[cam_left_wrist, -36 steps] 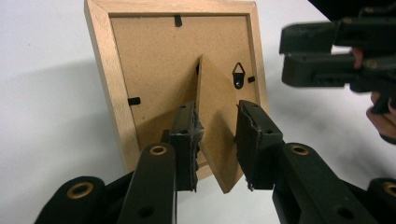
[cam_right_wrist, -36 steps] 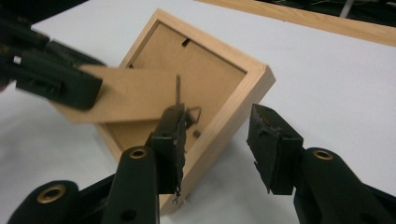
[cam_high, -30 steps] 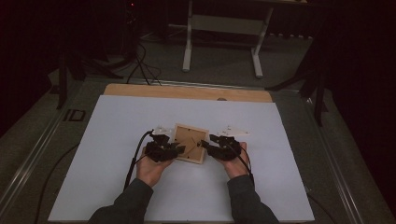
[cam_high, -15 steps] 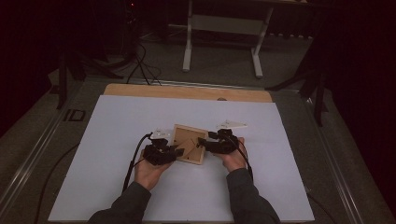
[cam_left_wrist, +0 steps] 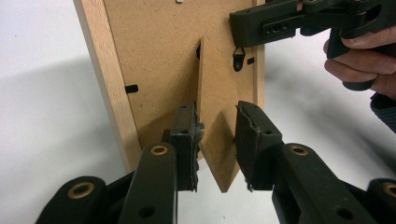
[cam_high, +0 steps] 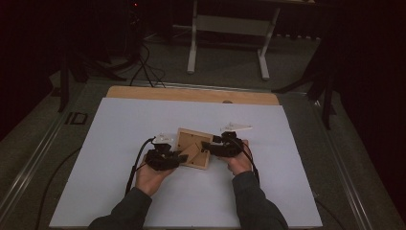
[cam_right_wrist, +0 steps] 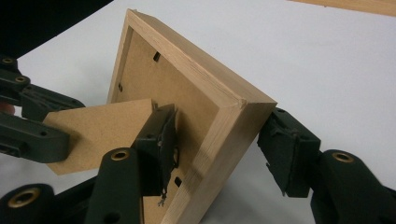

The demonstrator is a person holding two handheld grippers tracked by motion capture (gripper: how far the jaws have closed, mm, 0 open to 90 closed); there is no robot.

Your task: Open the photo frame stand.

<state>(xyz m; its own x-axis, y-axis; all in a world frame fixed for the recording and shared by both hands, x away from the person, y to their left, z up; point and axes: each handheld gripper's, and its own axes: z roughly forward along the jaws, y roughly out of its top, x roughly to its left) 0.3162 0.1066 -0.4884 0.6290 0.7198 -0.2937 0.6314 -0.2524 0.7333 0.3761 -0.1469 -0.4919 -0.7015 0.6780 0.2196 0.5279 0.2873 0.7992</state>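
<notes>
Picture frame (cam_high: 194, 148) sits mid-shot, back up; my left gripper (cam_left_wrist: 217, 140) straddles its stand flap (cam_left_wrist: 217, 135), unclamped, and right gripper (cam_right_wrist: 219, 154) has just been closing, loose around a corner.

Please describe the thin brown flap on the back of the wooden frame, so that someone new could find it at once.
On the white table sheet, between the person's two hands, lies a wooden picture frame face down. From its brown backboard a thin pointed stand flap sticks out, between the jaws of the left tongs. Unlike the pale frame border, it is darker fibreboard and tapers to a point.

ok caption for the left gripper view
Left gripper straddling the fold-out stand on a wooden picture frame's back.
</notes>
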